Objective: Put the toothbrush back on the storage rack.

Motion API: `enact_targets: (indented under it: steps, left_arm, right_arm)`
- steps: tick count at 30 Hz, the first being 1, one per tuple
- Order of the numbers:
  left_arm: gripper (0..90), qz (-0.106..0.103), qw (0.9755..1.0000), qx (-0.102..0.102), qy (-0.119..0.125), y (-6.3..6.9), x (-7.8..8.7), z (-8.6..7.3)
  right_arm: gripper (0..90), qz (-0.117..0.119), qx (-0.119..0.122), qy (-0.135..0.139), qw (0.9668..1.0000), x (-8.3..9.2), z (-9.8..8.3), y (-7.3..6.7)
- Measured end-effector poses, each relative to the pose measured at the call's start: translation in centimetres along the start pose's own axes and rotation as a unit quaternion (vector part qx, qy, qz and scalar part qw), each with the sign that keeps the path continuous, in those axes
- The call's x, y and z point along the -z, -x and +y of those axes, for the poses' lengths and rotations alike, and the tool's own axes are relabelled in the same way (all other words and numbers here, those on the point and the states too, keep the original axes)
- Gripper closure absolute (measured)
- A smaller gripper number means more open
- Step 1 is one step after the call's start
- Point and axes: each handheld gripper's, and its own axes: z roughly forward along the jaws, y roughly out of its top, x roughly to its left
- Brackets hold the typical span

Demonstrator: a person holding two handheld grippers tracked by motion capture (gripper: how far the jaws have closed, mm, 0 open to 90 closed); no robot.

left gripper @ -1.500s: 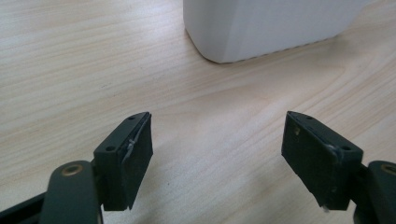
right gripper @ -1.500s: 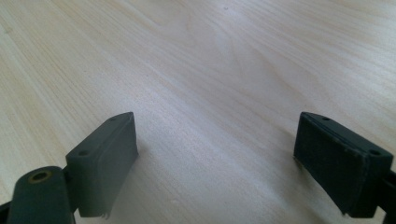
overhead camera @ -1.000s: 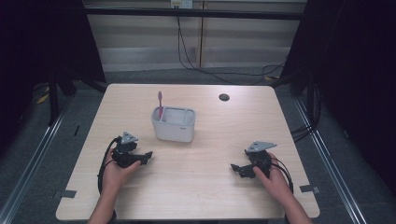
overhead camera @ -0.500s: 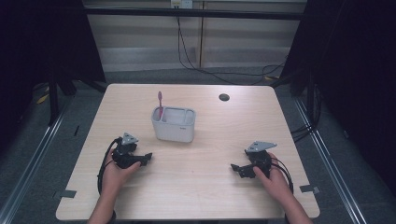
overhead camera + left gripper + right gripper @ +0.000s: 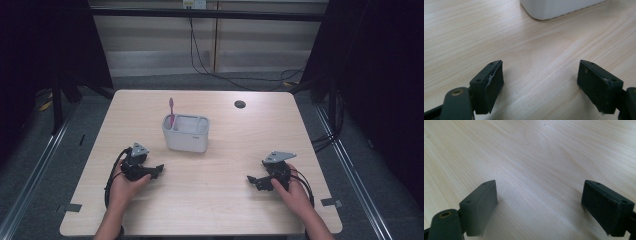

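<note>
Two grippers are resting low on the bench [image 5: 220, 200], one in each of my hands. I am holding the left gripper [image 5: 156, 171] at the near left of the bench, pointing toward the middle; its jaws are standing wide apart with nothing between them but bare wood, as the left gripper view [image 5: 540, 82] is showing. I am holding the right gripper [image 5: 252, 181] at the near right, pointing back toward the left one; its jaws are likewise spread wide and gripping nothing, with plain wood grain between them in the right gripper view [image 5: 540, 205]. Both grippers are sitting well apart from each other.

A white holder [image 5: 186, 133] is standing upright near the middle of the bench, beyond the left gripper and a little to its right. A pink toothbrush [image 5: 171, 111] is standing upright in the holder's left compartment, its head sticking up above the rim. The holder's rounded lower corner is showing at the top of the left gripper view [image 5: 559, 8], near the jaws but not touching them.

A small dark round spot [image 5: 240, 104] is sitting on the far side of the bench, right of the holder. Cables are trailing from both grippers along my wrists.
</note>
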Motion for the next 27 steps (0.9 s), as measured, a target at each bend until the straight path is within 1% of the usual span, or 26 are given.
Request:
enact_targets:
  steps: [11, 27]
  left_arm:
    - [17.5, -0.002, 0.9999, -0.004, 0.011, 0.0, -0.21, -0.15]
    - [15.8, -0.005, 0.9999, -0.005, 0.008, 0.04, -0.23, -0.13]
  right_arm:
    - [12.8, 0.0, 0.0, 0.0, 1.0, 0.0, 0.0, 0.0]
    - [12.8, -0.001, 0.0, -0.001, 1.0, 0.02, 0.0, -0.01]
